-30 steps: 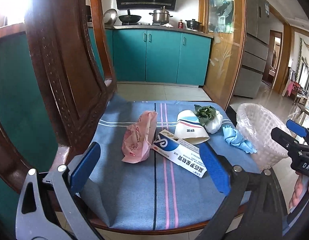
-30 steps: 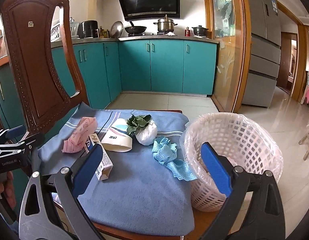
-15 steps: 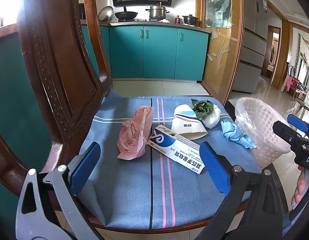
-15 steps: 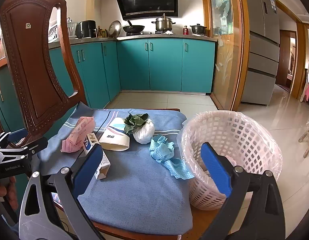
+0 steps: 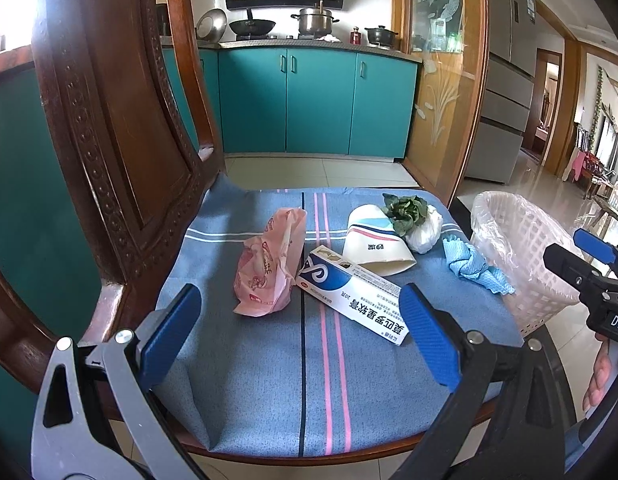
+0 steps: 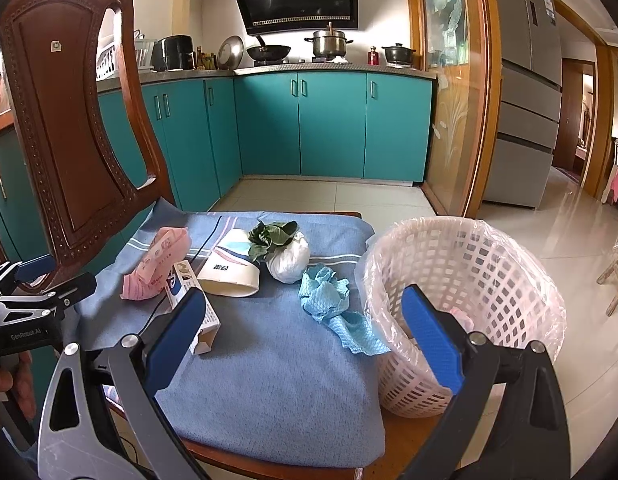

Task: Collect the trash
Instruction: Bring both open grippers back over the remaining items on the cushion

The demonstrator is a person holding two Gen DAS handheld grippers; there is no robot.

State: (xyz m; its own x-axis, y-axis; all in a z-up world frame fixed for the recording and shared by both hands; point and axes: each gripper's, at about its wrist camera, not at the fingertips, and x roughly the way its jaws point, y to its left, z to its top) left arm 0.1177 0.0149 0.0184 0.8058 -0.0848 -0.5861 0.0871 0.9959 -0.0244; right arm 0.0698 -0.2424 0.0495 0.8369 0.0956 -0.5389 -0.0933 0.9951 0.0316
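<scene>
Our left gripper and right gripper both hang with fingers spread wide and empty above the chair cushion. The trash lies ahead: pink wrapper, long box, paper cup, leafy white bundle, blue rag. We would take the rag first with the right, pinching its bunched middle, since it touches the basket.

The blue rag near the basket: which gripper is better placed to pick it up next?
Right, probably. The blue rag lies straight ahead between the open right gripper fingers, touching the basket. The left gripper faces the box and pink bag.
</scene>
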